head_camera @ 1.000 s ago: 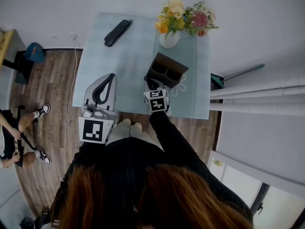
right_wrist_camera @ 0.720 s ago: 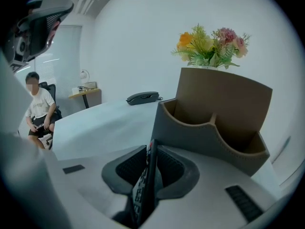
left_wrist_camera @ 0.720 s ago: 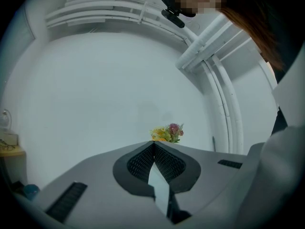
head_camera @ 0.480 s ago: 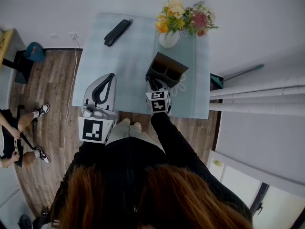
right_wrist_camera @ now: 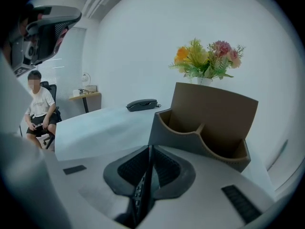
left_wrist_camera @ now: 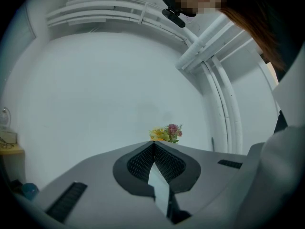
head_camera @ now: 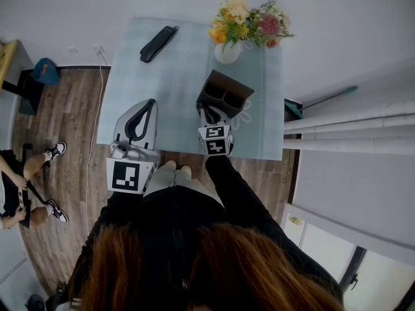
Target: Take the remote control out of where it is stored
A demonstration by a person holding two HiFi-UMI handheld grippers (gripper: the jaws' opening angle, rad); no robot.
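My right gripper (head_camera: 206,113) hovers just in front of the brown two-pocket holder (head_camera: 224,94) on the pale table (head_camera: 175,89). In the right gripper view, a thin dark remote control (right_wrist_camera: 139,194) with small buttons stands on edge between the jaws of the right gripper (right_wrist_camera: 150,149). The jaws have just been closing on it and now pinch it. Both pockets of the holder (right_wrist_camera: 205,123) look empty. At the table's near edge, my left gripper (head_camera: 150,104) is held level with its tips together, and in its own view the left gripper (left_wrist_camera: 153,144) holds nothing.
A white vase of flowers (head_camera: 248,28) stands behind the holder. A dark telephone handset (head_camera: 159,43) lies at the table's far left. A person (head_camera: 19,186) sits on the wooden floor side at left. White wall and pipes run along the right.
The right gripper has tipped slightly and its marker cube has shifted a little to the right, near the holder. The left gripper has stayed where it was.
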